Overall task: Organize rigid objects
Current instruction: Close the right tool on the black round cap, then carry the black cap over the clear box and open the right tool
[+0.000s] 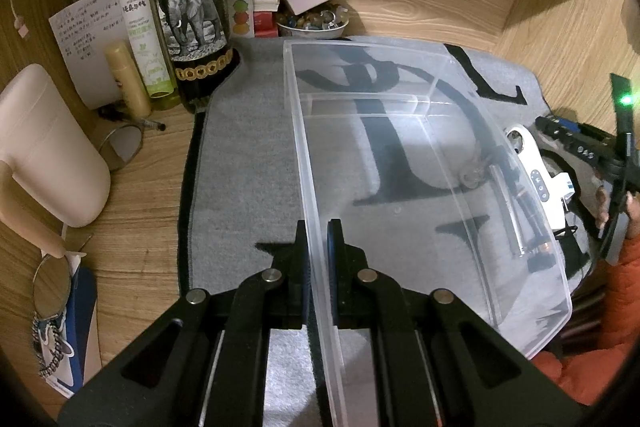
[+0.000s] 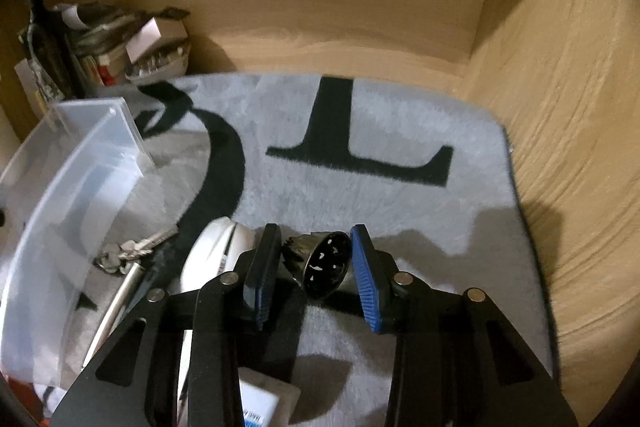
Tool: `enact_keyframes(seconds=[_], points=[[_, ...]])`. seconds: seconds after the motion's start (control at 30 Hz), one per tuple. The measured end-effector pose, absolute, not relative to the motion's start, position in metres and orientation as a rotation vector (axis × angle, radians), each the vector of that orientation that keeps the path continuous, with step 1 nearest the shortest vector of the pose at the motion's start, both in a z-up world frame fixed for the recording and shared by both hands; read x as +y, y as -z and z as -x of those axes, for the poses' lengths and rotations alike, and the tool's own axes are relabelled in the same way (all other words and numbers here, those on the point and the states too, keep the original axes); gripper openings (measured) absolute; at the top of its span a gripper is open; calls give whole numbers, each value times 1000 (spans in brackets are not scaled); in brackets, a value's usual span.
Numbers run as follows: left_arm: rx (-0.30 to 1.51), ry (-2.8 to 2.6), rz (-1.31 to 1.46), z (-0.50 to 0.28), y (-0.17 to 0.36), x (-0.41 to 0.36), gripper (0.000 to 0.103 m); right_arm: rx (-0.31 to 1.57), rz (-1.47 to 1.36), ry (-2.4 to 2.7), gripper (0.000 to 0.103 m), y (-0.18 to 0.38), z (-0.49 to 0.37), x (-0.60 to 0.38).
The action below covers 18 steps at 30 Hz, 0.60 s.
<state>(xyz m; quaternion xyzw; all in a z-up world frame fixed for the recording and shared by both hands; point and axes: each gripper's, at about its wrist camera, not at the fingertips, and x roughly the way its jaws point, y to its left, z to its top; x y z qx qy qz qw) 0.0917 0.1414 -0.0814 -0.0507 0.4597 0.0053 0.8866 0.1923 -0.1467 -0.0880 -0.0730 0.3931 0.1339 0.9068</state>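
Wine bottle [image 1: 188, 7] beside clear bin [image 1: 400, 99]

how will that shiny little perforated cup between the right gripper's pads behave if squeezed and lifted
The perforated metal cup looks rigid, so it likely won't crush. Its glossy round wall may slip or twist between the right gripper pads. Lying on its side on the grey rug, it could roll if released.

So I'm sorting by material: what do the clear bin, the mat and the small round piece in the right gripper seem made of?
Clear bin: likely rigid plastic, glossy; the mat's lettering shows through its walls.
Mat: textile, grey pile with black letters, fuzzy matte surface.
Small round piece: probably metal, dark and shiny, with bright reflections and punched holes; coated plastic is possible.
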Motion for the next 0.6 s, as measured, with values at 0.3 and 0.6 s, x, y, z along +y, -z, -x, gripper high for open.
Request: enact_keyframes(seconds=[0.3, 0.6], points=[[941, -24, 92, -90, 82, 139, 7, 685, 146, -345, 33, 45, -162, -129], [930, -26, 82, -90, 82, 138, 7, 586, 164, -486, 33, 18, -137, -84]])
